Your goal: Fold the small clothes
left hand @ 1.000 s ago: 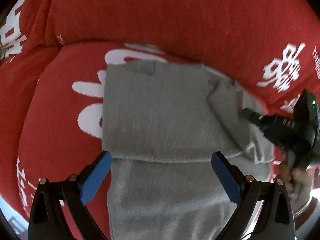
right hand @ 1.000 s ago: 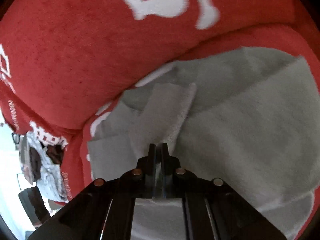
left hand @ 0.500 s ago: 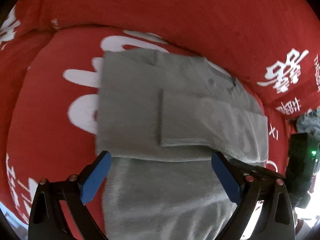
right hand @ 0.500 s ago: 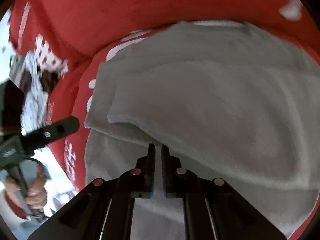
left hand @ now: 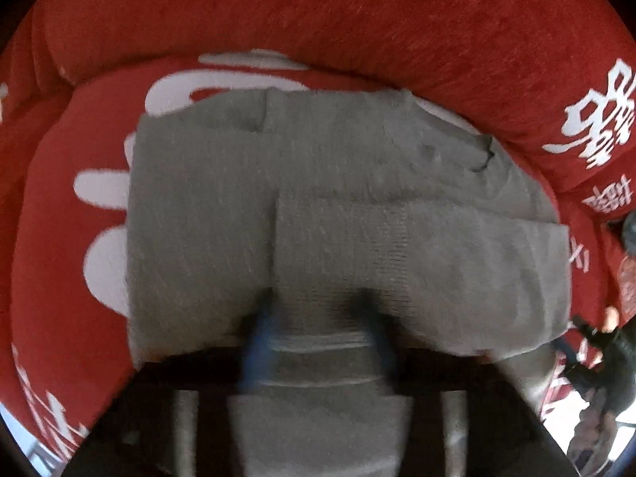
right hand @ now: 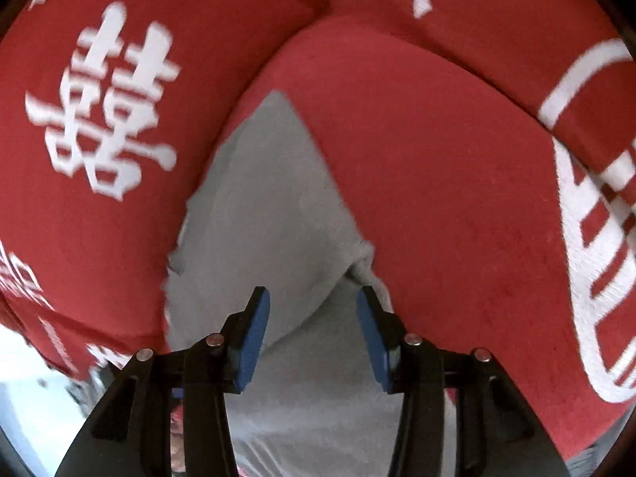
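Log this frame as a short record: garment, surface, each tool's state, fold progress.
garment: grey knit garment, lying on the cushion, a sleeve-like strip folded across its front
surface: red cushion with white characters
left tool: motion-blurred, low over the garment's near edge; open or shut cannot be told
right tool: open, blue pads apart, holding nothing, over a grey fabric edge
fold progress: partly folded; near portion not yet folded up

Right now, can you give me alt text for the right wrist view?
The right hand-held gripper hangs open, its blue-padded fingers apart above a light grey garment. The garment lies on a red cushion printed with white characters and narrows to a point away from the camera.
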Action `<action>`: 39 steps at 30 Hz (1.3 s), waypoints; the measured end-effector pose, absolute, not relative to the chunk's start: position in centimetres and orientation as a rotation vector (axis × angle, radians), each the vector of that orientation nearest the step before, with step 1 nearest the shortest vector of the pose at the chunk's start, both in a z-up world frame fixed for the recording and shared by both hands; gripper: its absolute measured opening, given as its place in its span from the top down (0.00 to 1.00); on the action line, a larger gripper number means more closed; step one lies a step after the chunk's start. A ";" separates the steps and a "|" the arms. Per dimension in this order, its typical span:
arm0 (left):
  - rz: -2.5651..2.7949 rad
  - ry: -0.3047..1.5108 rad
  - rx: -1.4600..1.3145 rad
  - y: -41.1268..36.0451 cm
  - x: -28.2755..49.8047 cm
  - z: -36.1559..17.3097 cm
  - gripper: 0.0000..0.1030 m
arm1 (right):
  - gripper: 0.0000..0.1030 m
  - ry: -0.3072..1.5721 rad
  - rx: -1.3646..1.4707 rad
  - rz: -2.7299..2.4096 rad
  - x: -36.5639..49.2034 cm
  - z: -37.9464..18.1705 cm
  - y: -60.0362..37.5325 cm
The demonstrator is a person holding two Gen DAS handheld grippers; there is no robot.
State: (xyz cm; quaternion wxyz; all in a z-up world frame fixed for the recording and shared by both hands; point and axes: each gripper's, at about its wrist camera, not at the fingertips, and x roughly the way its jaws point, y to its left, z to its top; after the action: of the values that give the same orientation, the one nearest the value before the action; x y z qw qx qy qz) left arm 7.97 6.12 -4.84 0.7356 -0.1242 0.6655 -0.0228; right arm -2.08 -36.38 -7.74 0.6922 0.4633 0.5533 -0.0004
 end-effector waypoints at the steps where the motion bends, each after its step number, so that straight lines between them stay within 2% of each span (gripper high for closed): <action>1: -0.068 1.452 -0.289 6.3 8.1 -4.6 0.92 | 0.69 1.231 1.057 -0.004 -1.8 -8.0 -36.9; 2: -0.075 1.441 -0.317 6.6 8.1 -4.2 0.92 | 0.90 1.253 1.059 -0.032 -1.4 -8.4 -37.0; 3: -0.079 1.422 -0.326 6.8 8.0 -3.5 0.92 | 0.94 1.261 1.047 -0.052 -1.2 -8.3 -37.0; 7: -0.098 1.406 -0.296 6.6 6.8 -2.8 0.92 | 0.94 1.214 0.915 0.022 0.1 -5.6 -37.3; 10: -0.092 1.444 -0.255 6.0 6.2 -4.2 0.92 | 0.94 1.273 0.818 0.039 0.4 -6.2 -36.9; 16: 0.003 1.417 -0.189 6.8 5.6 -3.6 0.92 | 0.94 1.331 0.867 0.066 0.0 -7.7 -38.2; 18: 0.051 1.412 -0.146 7.5 5.5 -3.1 0.92 | 0.91 1.360 0.833 0.074 -0.3 -7.0 -38.3; 20: 0.045 1.422 -0.159 8.2 5.3 -2.7 0.92 | 0.84 1.363 0.758 0.083 -0.8 -5.7 -38.2; 21: 0.044 1.427 -0.155 8.3 5.2 -2.5 0.92 | 0.74 1.346 0.731 0.091 -1.0 -5.1 -38.2; 22: 0.043 1.430 -0.148 8.1 5.3 -2.4 0.92 | 0.59 1.322 0.710 0.095 -1.2 -4.5 -38.3; 23: 0.038 1.430 -0.147 8.0 5.4 -2.3 0.92 | 0.53 1.303 0.702 0.096 -1.2 -4.2 -38.6; 27: 0.011 1.418 -0.187 7.6 5.2 -1.6 0.92 | 0.50 1.311 0.833 0.105 0.0 -6.7 -40.1; 28: 0.014 1.418 -0.188 7.3 5.3 -1.6 0.92 | 0.52 1.328 0.880 0.118 0.2 -7.7 -40.2; 29: 0.019 1.419 -0.188 7.0 5.4 -1.6 0.92 | 0.59 1.349 0.924 0.132 0.4 -8.7 -40.1; 30: 0.017 1.419 -0.190 6.7 5.4 -1.6 0.92 | 0.86 1.362 0.932 0.132 0.4 -9.2 -39.9; 35: 0.009 1.450 -0.169 5.5 5.7 -3.0 0.92 | 0.86 1.378 0.727 0.113 0.9 -8.0 -38.4; 39: 0.015 1.460 -0.143 5.7 5.4 -3.9 0.91 | 0.85 1.390 0.728 0.098 1.1 -7.8 -38.2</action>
State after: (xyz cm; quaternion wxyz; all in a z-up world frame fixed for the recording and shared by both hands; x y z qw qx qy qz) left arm 5.42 5.66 -3.95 0.7430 -0.0651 0.6661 0.0067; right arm 1.07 -38.24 -7.81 0.7066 0.3275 0.6257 0.0439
